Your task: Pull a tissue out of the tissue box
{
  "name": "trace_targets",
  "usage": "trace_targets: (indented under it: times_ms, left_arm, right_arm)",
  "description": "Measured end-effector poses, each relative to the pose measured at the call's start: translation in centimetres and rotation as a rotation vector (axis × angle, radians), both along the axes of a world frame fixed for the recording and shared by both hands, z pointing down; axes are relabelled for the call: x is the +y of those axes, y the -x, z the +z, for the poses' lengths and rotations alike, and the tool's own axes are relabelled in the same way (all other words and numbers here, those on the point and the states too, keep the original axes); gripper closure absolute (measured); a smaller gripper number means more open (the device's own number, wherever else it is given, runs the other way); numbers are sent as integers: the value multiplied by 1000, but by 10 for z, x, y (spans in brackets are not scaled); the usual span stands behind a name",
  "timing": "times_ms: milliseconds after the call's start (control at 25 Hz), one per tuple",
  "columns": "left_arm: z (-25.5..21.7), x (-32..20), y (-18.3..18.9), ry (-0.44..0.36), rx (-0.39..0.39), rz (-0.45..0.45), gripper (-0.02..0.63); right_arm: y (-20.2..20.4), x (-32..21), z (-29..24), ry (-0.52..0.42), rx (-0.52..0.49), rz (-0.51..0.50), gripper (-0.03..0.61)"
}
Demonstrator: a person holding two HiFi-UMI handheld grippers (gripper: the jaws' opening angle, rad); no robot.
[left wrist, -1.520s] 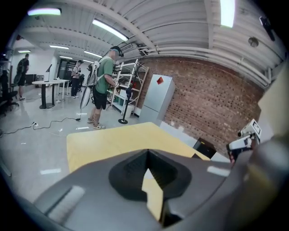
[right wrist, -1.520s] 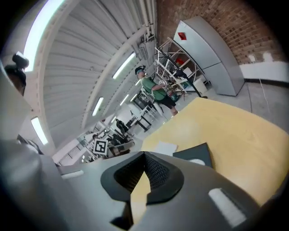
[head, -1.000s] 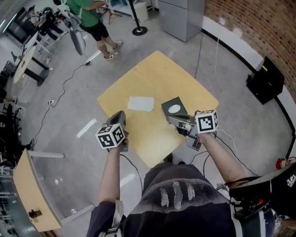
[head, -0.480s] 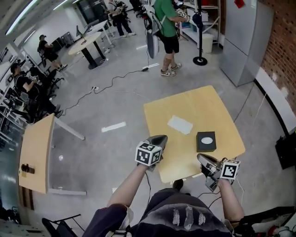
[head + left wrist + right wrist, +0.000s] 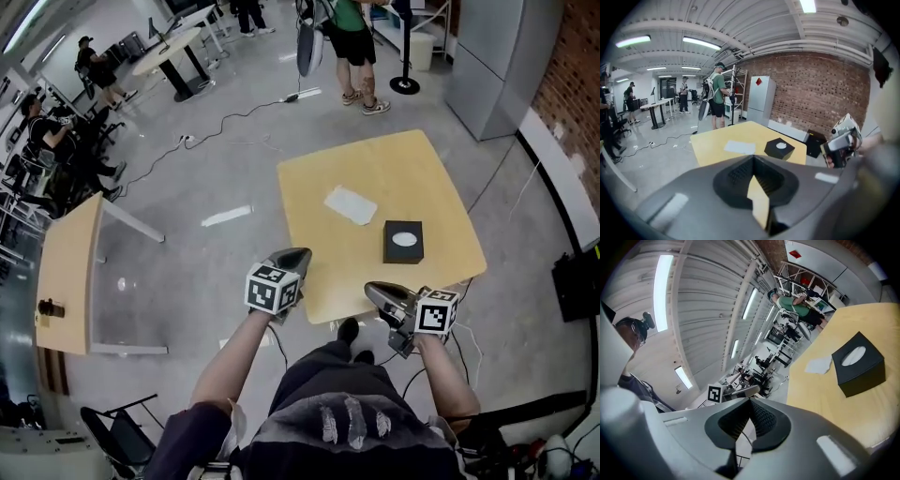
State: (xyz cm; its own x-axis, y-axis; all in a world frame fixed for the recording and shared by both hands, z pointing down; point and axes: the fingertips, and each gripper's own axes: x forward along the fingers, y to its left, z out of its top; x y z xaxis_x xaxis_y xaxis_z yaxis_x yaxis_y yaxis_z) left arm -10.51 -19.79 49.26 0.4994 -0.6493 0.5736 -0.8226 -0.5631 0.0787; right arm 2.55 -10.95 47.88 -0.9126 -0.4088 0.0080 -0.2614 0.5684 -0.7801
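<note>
Only the head view shows left gripper (image 5: pixel 292 255) and right gripper (image 5: pixel 373 291) off the surface's (image 5: pixel 375 169) near edge. Both pairs of fingers (image 5: pixel 733 176) together, empty. Tissue box (image 5: pixel 404 242) on surface; a second ago right gripper was beside it.

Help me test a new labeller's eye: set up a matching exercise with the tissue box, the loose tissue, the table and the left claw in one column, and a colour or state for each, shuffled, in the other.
Things:
1. tissue box
2. loose tissue
3. table
4. left claw

Colour or state:
A. shut, nothing in it
B. pale yellow wood
C. black, with a white oval on top
D. white, lying flat

Pairs: 1-C, 2-D, 3-B, 4-A
</note>
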Motion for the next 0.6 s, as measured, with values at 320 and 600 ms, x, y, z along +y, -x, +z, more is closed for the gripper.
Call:
trace_targets:
  times_ms: [320, 600]
  left_arm:
    - [-12, 21, -7, 6, 68, -7, 612]
    - [-23, 20, 9, -33, 139, 23, 612]
  right_arm:
    - [18, 14, 6, -2, 64, -52, 578]
    - [19, 7, -11, 52, -51, 72, 578]
